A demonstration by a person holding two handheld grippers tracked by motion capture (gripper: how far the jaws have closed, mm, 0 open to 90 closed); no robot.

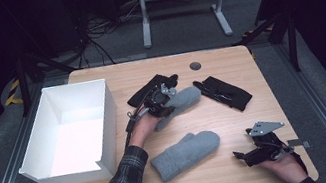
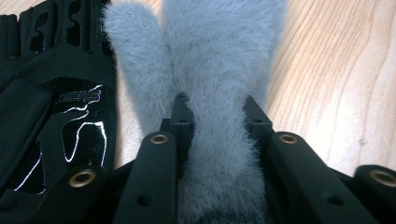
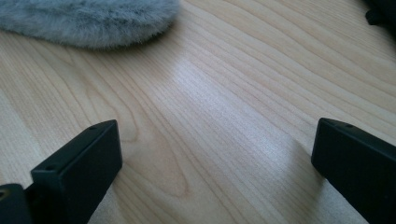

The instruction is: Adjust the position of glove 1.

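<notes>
The left gripper (image 2: 215, 114) has its fingers (image 2: 181, 116) pressed into the cuff end of a grey mitten (image 2: 210, 56), one finger on each side, the fluffy pile bulging between them. The mitten runs away from the fingertips, its thumb splitting off on the side toward a black glove (image 2: 51, 98) that lies just beside it on the tabletop (image 2: 336, 84). From the high view the left gripper (image 1: 161, 98) sits over the near end of that mitten (image 1: 180, 102), with the black glove (image 1: 148, 90) just beyond the fingers and partly under them.

The right gripper (image 3: 215, 154) has its fingers (image 3: 79, 163) spread wide with bare wood between them and nothing held. Ahead of them and off to one side is the edge of a second grey mitten (image 3: 88, 21). In the high view the right gripper (image 1: 257, 150) rests low near the tabletop's near edge, the second mitten (image 1: 187, 153) near its fingertips. A second black glove (image 1: 223, 92) lies farther out, well apart from those fingers. A white box (image 1: 101, 127) stands at the tabletop's left side, beyond the left hand (image 1: 141, 130).
</notes>
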